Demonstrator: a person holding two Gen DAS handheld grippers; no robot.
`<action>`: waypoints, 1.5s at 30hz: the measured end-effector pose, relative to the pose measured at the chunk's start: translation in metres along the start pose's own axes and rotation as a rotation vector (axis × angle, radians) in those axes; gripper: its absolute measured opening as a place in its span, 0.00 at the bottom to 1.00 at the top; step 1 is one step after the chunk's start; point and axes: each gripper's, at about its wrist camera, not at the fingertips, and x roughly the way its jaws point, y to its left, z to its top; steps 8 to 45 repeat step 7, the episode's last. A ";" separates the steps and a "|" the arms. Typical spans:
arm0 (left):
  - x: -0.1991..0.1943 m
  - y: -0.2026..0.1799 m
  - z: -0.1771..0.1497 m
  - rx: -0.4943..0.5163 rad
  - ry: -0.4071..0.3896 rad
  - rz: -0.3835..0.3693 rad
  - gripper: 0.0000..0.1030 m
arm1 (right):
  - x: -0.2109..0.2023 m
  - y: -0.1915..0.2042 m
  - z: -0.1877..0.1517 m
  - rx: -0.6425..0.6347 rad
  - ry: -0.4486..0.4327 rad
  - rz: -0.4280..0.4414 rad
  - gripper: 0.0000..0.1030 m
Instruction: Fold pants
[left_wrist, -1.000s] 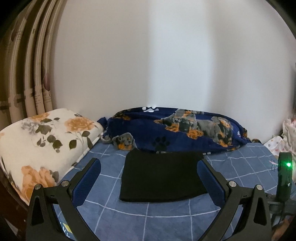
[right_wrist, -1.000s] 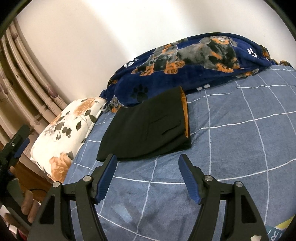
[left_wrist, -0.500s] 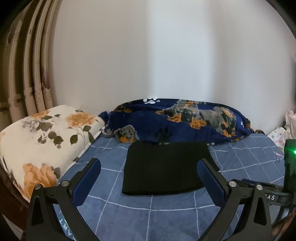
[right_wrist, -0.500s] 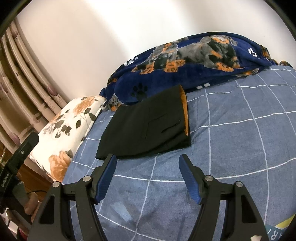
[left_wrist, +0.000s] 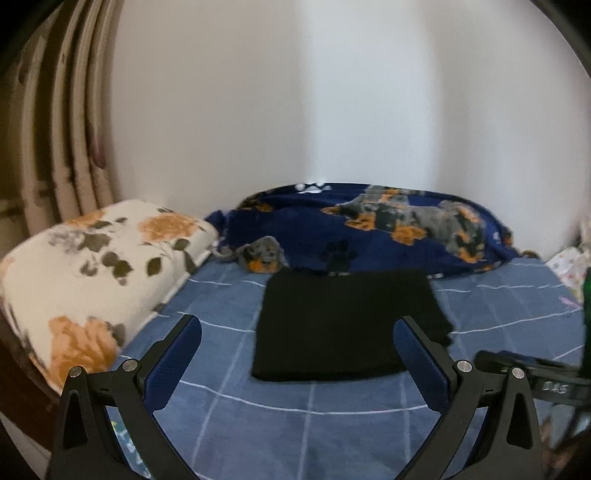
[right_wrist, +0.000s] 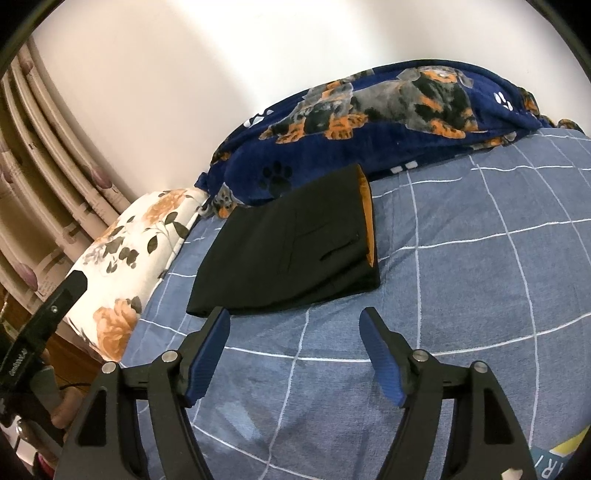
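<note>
- We see the bed (right_wrist: 480, 280) first, its sheet a blue fabric crossed by thin white grid lines, lying smooth and flat around everything on it.
- Along the far edge of the bed, against the pale wall, a plush navy blanket (right_wrist: 388, 122) printed with dogs and paw marks lies in a long soft heap.
- At the far left corner of the bed sits a thick white pillow (left_wrist: 92, 266) with orange roses and dark leaves, rounded at its edges.
- The pants (right_wrist: 291, 243) lie on the bed just in front of the blanket, toward the pillow side: a compact black rectangle of smooth woven cloth, layers stacked, a welt pocket slit on top and an orange lining showing along one edge.
- We judge the folding essentially done; at most a small squaring of the edges is left, since the near edge bows a little.
- Our left hand-held gripper (left_wrist: 297, 332) is spread wide, holds nothing, and hovers short of the pants' near edge.
- Our right hand-held gripper (right_wrist: 295, 321) is likewise wide apart and empty, its ribbed blue pads (right_wrist: 380, 354) clear of the cloth.
</note>
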 end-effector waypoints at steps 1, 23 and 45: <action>-0.001 0.001 -0.001 -0.009 -0.013 0.002 1.00 | 0.001 -0.001 0.000 -0.001 0.002 0.000 0.69; 0.003 0.003 -0.001 -0.018 -0.004 0.002 1.00 | 0.004 -0.004 0.001 0.001 0.008 -0.002 0.70; 0.003 0.003 -0.001 -0.018 -0.004 0.002 1.00 | 0.004 -0.004 0.001 0.001 0.008 -0.002 0.70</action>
